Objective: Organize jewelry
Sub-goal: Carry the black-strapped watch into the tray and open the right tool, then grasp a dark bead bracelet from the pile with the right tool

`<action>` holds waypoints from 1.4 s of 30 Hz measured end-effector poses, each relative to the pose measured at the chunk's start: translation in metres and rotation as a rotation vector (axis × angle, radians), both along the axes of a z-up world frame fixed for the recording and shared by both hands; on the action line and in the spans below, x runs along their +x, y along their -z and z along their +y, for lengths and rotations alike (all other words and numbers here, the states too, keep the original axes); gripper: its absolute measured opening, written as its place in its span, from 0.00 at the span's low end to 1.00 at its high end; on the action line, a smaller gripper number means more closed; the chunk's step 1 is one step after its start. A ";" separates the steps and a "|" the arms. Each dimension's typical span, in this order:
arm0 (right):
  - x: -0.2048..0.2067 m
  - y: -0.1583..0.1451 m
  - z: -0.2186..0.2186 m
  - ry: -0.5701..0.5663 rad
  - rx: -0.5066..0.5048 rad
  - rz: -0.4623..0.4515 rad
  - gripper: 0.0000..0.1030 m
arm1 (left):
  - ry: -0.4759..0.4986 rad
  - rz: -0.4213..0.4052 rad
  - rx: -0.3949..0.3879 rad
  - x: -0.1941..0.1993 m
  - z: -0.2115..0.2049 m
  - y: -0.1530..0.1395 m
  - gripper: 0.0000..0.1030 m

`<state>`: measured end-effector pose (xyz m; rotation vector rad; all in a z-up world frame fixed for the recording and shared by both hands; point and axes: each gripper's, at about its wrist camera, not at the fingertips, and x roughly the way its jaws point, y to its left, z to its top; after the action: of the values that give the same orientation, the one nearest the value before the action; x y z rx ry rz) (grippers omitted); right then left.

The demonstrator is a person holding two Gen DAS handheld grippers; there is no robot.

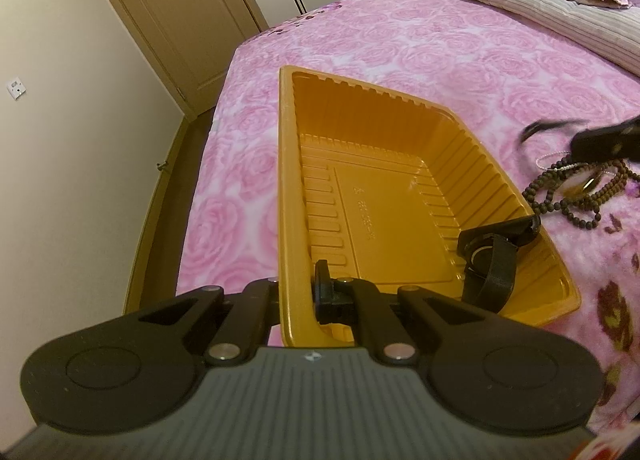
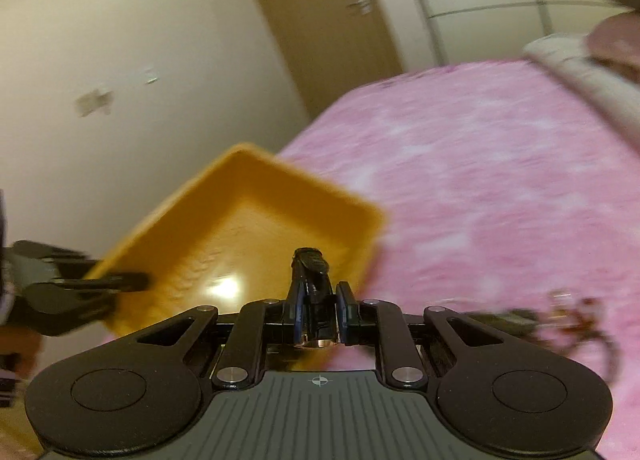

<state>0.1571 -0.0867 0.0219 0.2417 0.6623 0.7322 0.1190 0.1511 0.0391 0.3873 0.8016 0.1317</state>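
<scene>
Left wrist view: left gripper [image 1: 298, 292] fingers pinch the tray [image 1: 288, 188] wall; right gripper [image 2: 318, 310] fingers clamp a watch [image 2: 310, 272]; beads [image 1: 576, 192] at three o'clock.

The right wrist view is smeared by motion: the yellow tray [image 2: 256, 220] and the jewelry heap [image 2: 576, 320] lose detail. The dark strap [image 2: 314, 280] in the right tool [image 2: 318, 310] is partly hidden. The embossed text [image 1: 362, 216] on the tray floor is unreadable.
</scene>
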 end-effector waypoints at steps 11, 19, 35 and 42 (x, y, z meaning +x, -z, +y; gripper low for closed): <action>0.005 0.019 0.076 -0.163 0.042 0.084 0.16 | 0.003 -0.005 -0.002 -0.001 -0.002 0.000 0.03; 0.010 0.038 0.084 -0.167 0.016 0.148 0.24 | 0.002 -0.003 -0.008 -0.001 0.000 0.001 0.03; -0.021 0.036 -0.039 0.162 -0.104 0.028 0.41 | -0.004 -0.002 -0.016 0.001 0.003 0.001 0.03; -0.033 0.052 -0.091 0.312 -0.237 -0.005 0.43 | -0.004 -0.001 -0.015 0.001 0.004 0.001 0.03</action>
<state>0.1242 -0.1778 -0.0304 0.1208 0.6815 0.3515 0.1201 0.1548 0.0378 0.3718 0.8025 0.1299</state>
